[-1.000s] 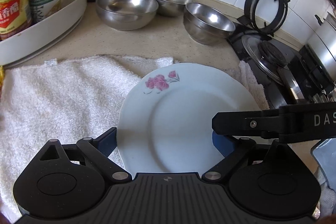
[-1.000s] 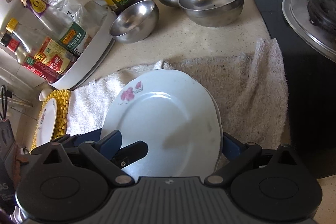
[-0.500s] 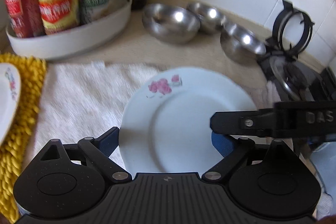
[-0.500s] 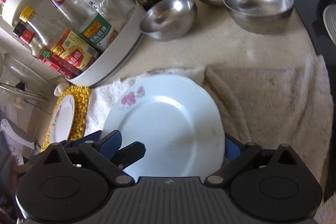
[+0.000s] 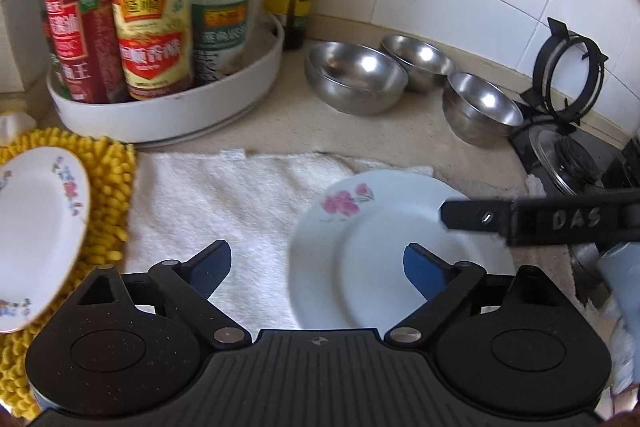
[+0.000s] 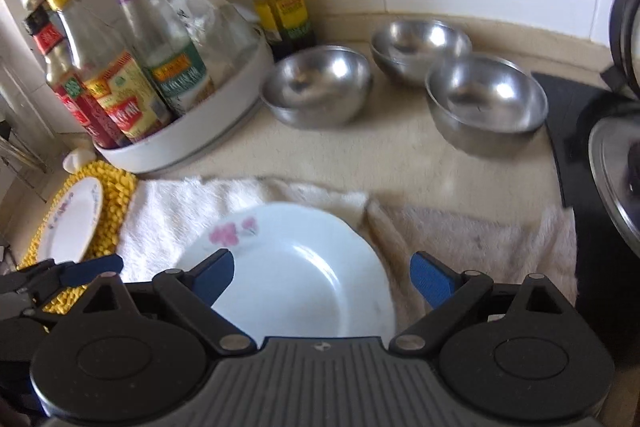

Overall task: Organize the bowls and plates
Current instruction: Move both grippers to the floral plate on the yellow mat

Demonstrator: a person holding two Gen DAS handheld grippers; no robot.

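hovering over the pink-flowered plate (image 6: 296, 279) on the towel (image 5: 224, 203), left gripper (image 5: 318, 263) fingers wide, right gripper (image 6: 320, 273) fingers wide, both holding nothing

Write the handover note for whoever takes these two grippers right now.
Left gripper: open, empty, over the white towel.
Right gripper: open, spanning the pink-flower plate, not clamped.
That plate lies on the towel. A second floral plate sits on the yellow mat at left. Three steel bowls stand separate on the counter, unstacked.
Done: one plate on the mat.
Left: probably move the flower plate to the mat, then nest the bowls.
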